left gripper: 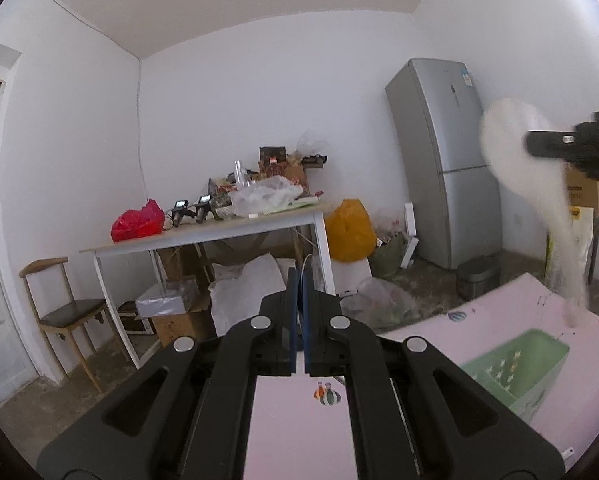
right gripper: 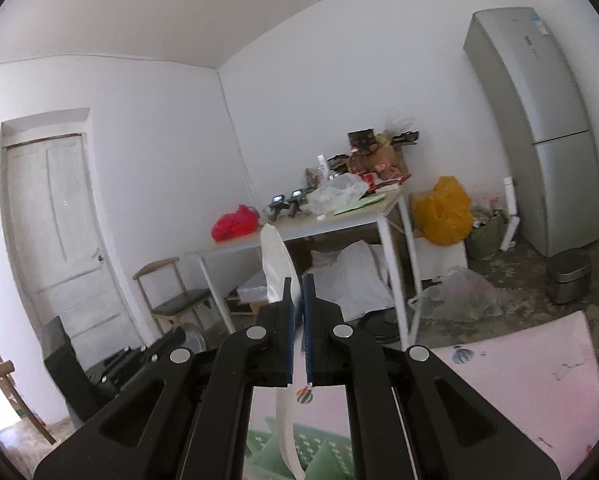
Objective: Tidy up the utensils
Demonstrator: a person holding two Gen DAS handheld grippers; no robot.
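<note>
My right gripper (right gripper: 298, 316) is shut on a white plastic spoon (right gripper: 277, 264), bowl up and handle hanging down toward a green slotted utensil basket (right gripper: 319, 452) below it. In the left wrist view the same spoon (left gripper: 539, 196) appears blurred at the right, held by the right gripper (left gripper: 555, 144), its handle tip above the green basket (left gripper: 515, 368). My left gripper (left gripper: 298, 300) is shut and empty, held above the pink table mat (left gripper: 299, 428).
The pink mat (right gripper: 519, 380) covers the work surface. Beyond stand a cluttered white table (left gripper: 219, 232), a wooden chair (left gripper: 67, 304), a silver fridge (left gripper: 447, 160), a small bin (left gripper: 477, 276) and bags on the floor.
</note>
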